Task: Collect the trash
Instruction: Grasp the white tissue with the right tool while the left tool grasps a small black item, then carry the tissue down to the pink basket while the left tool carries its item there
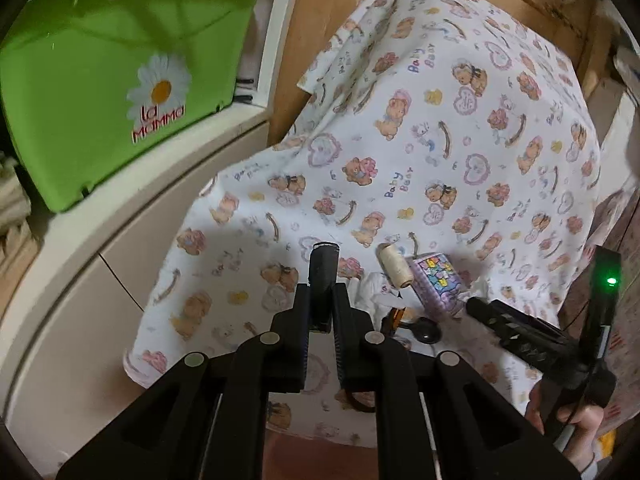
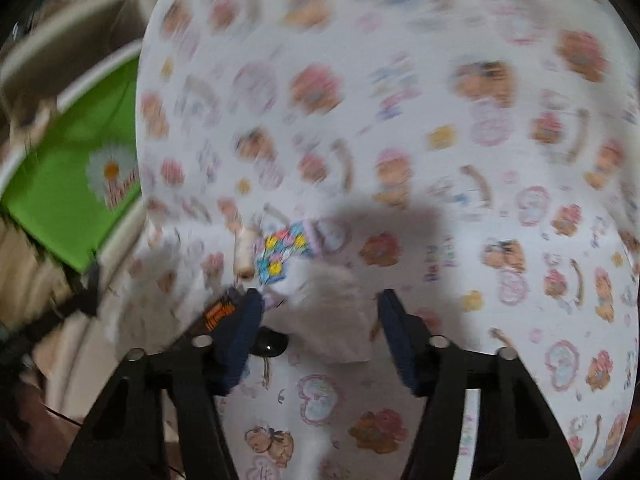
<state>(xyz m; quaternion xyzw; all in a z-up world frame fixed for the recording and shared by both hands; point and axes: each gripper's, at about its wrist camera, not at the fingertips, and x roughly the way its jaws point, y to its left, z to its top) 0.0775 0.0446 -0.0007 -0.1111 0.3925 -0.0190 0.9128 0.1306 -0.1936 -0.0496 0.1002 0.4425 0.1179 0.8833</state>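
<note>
My left gripper is shut on a short black cylinder, which it holds upright above the bear-print cloth. Just right of it lies a small heap: a cream spool, a colourful patterned packet, crumpled white tissue, an orange-brown item and a black round piece. My right gripper hangs low over the heap in a blurred view. It is open, and the white tissue lies between its fingers. The packet and the spool lie just beyond its left finger.
A green plastic box with a daisy logo stands on a white curved cabinet left of the cloth. A wooden panel rises behind. The right gripper's finger and a hand show at lower right.
</note>
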